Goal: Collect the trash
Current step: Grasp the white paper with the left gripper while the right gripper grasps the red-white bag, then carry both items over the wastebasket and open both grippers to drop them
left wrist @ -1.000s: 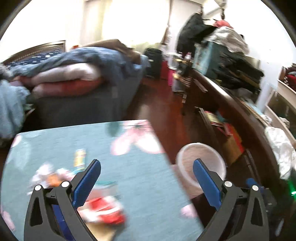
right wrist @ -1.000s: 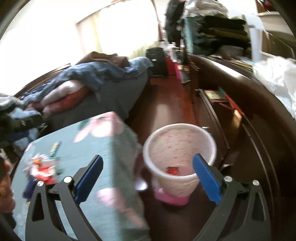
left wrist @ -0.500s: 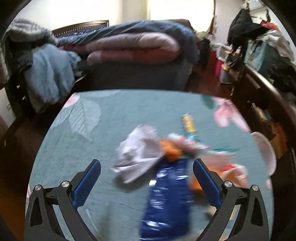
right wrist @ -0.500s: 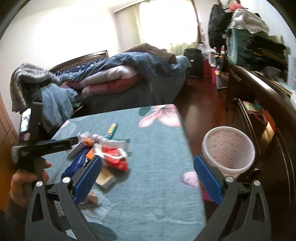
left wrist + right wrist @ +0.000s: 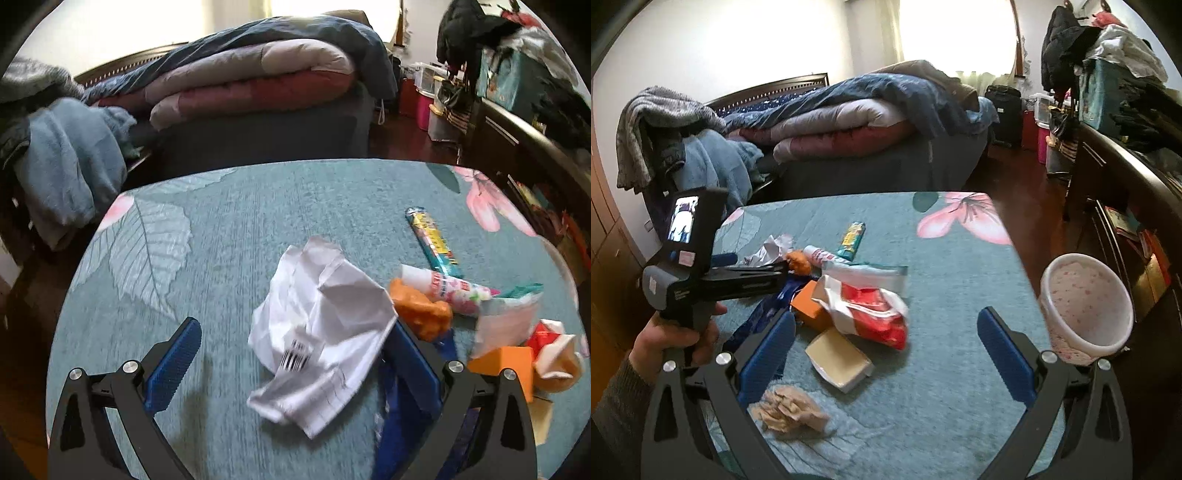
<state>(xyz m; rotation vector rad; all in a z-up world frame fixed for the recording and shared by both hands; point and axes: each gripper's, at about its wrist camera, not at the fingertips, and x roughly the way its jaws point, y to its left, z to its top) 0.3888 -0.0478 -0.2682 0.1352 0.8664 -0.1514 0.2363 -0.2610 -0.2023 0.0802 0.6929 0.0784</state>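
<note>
Teal woven tablecloth (image 5: 258,221); crumpled paper (image 5: 317,332) btwn left gripper's (image 5: 295,365) spread fingers.

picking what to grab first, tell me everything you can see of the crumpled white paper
The paper is a white sheet, crumpled into a loose, creased wad with a black barcode printed near its lower left. It looks thin, like a receipt or label. It lies on the teal tablecloth, between the open fingers of the left gripper. Its right edge overlaps the right finger and a blue wrapper, and it sits beside an orange lump. From the right wrist view only its top shows behind the left gripper.
</note>
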